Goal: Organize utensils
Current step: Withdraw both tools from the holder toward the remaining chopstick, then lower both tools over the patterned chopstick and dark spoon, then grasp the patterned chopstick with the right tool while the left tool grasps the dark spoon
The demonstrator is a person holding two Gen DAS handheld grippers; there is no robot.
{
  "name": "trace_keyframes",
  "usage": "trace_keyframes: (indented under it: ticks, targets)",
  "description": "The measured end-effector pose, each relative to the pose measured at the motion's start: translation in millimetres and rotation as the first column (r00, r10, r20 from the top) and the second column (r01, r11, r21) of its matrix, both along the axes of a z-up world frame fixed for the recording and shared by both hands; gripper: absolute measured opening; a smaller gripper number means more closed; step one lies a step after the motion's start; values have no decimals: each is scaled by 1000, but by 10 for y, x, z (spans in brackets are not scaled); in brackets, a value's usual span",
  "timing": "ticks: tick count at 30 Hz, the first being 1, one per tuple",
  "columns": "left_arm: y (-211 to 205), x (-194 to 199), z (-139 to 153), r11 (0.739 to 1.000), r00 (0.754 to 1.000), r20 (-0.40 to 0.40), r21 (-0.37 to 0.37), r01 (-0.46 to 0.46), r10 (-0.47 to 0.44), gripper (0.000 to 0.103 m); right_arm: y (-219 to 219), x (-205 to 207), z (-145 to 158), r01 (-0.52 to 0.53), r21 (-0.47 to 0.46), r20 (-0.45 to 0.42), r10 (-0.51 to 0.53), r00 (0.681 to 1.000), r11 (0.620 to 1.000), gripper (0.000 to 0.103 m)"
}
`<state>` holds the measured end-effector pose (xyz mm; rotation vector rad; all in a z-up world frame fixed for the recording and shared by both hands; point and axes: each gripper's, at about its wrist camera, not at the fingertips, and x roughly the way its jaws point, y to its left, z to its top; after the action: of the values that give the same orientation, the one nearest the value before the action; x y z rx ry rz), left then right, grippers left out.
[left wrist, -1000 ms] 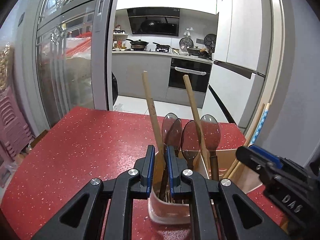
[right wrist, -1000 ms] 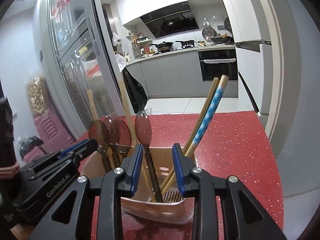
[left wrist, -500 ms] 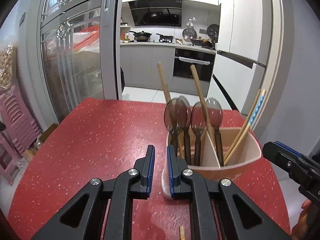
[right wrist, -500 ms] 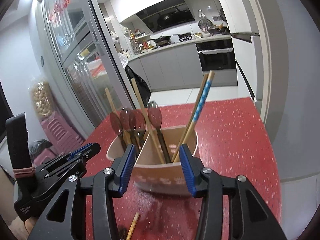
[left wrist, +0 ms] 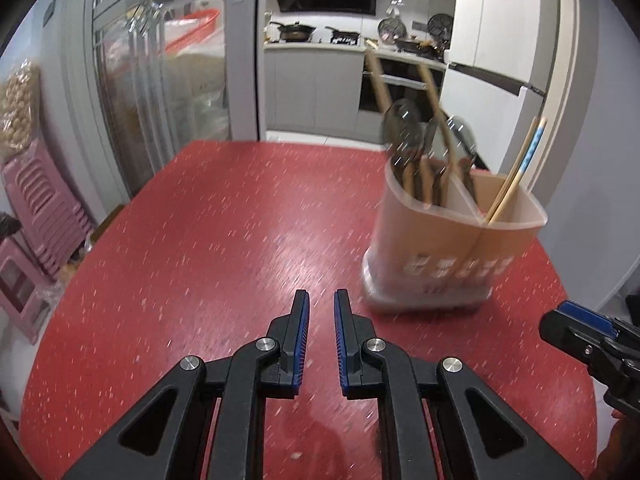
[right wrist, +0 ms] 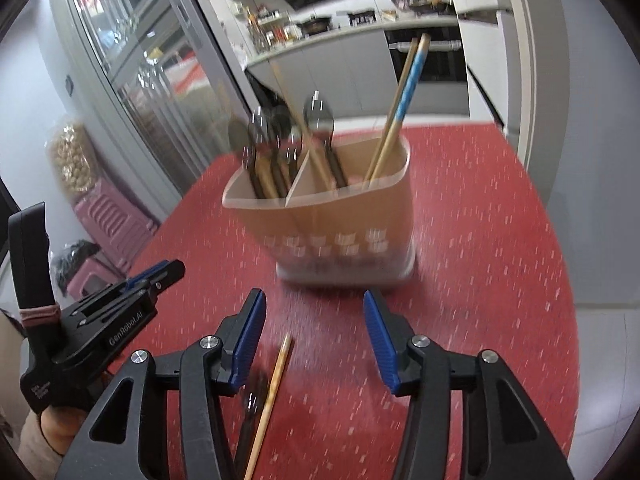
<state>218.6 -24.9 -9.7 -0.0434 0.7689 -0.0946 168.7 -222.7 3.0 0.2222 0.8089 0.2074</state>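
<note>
Surface: red speckled table (right wrist: 480, 240), kitchen behind.
Right gripper (right wrist: 314, 340): jaws half-wide, just opening, empty.
Loose chopstick (right wrist: 272, 392): lower centre of right view, between the jaws nearer the left one, long axis running along them.
Left gripper (left wrist: 321, 340): narrow gap, just opening, empty; farther off.
Holder (right wrist: 344, 216): beyond, upper centre.
</note>
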Motion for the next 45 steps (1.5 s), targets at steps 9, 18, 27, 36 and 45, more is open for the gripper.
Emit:
trace_keyframes:
  ticks: [9, 18, 27, 36, 45]
  targets:
    - [332, -256, -314, 998, 997, -53, 33, -49, 50, 103, 344, -72, -446, -57, -41, -241, 46, 969, 998, 55]
    - [695, -353, -503, 996, 987, -127, 14, -93, 94, 103, 716, -141, -873, -135, -135, -402, 71, 913, 982, 50]
    - [790, -450, -560, 995, 987, -127, -3, -100, 99, 103, 956, -152, -900, -152, -237, -404, 45, 914, 960, 39]
    - [737, -478, -551, 998, 989, -131, -11, -69, 66, 103, 1215, -29, -939, -185, -311, -404, 47, 914, 932, 37]
    - [520, -516, -560, 1000, 982, -189, -26, 15, -19, 103, 1027, -53, -935, -173, -246, -390, 65, 918, 954, 8]
